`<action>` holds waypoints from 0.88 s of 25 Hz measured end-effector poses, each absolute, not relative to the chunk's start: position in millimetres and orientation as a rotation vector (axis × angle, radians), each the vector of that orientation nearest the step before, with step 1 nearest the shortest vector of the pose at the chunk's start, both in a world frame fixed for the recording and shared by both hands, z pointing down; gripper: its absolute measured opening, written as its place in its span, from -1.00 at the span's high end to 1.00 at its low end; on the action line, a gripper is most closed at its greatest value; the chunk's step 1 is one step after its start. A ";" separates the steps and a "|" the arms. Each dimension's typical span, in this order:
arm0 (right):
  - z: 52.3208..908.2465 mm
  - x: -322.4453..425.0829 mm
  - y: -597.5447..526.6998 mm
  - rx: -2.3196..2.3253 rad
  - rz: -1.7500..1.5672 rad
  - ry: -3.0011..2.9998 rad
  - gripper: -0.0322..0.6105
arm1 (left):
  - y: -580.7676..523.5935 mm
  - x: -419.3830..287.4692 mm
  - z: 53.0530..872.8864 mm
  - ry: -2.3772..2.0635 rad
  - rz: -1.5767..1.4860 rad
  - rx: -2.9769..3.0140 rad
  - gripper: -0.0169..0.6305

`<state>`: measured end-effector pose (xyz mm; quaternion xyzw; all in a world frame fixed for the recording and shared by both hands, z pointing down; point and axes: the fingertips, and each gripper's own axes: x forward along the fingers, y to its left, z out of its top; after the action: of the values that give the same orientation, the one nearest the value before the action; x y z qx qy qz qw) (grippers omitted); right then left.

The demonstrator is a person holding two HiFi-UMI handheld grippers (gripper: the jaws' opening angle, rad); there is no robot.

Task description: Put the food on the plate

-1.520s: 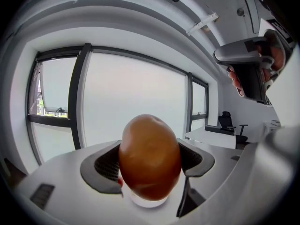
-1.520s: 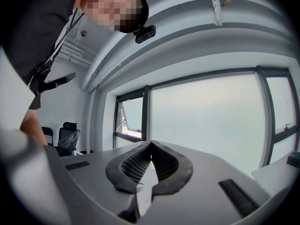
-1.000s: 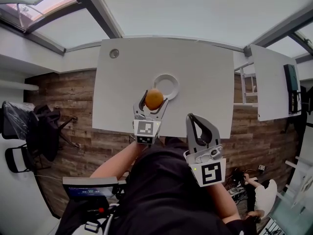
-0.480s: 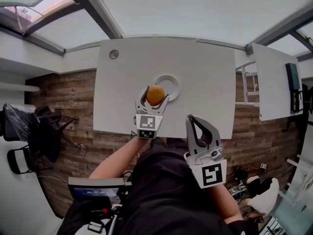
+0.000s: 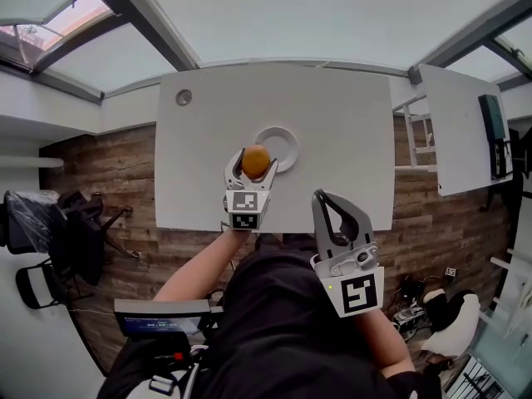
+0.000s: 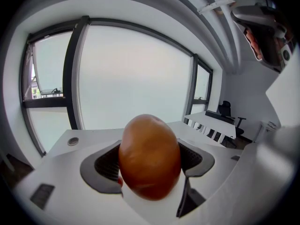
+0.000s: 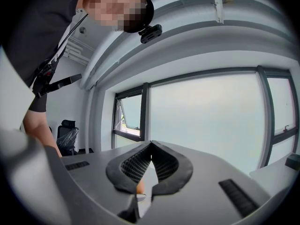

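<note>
Transport step: left claw (image 5: 254,159) is gripping the orange food (image 6: 150,156) at the plate's (image 5: 293,141) lower-left rim. Next: centring, lowering, releasing. Right claw (image 5: 320,198) is idling, closed.

I'm seeing my right gripper (image 7: 151,146) pressing its jaw tips together, facing a big window (image 7: 206,121); an office chair (image 7: 67,128) is standing far left.

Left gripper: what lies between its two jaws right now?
A piece of orange food, gripped by the left gripper. The left gripper view shows it best; in the head view it overlaps the plate's near-left rim.
</note>
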<state>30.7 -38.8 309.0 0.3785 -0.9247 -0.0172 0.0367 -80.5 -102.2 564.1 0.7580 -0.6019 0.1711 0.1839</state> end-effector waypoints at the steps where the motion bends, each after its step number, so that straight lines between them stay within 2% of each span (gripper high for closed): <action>1: 307.7 31.6 -40.1 1.170 -0.051 -2.838 0.88 | -103.0 -79.6 567.6 -1.693 0.491 2.140 -0.13; 22: 314.8 57.2 -53.5 1.235 -0.045 -2.772 0.88 | -131.3 -68.9 621.7 -1.575 0.663 2.184 -0.13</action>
<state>57.2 -53.5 314.8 0.4063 -0.9121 -0.0147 0.0534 -68.9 -131.3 621.7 0.7743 -0.5582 0.2350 0.1833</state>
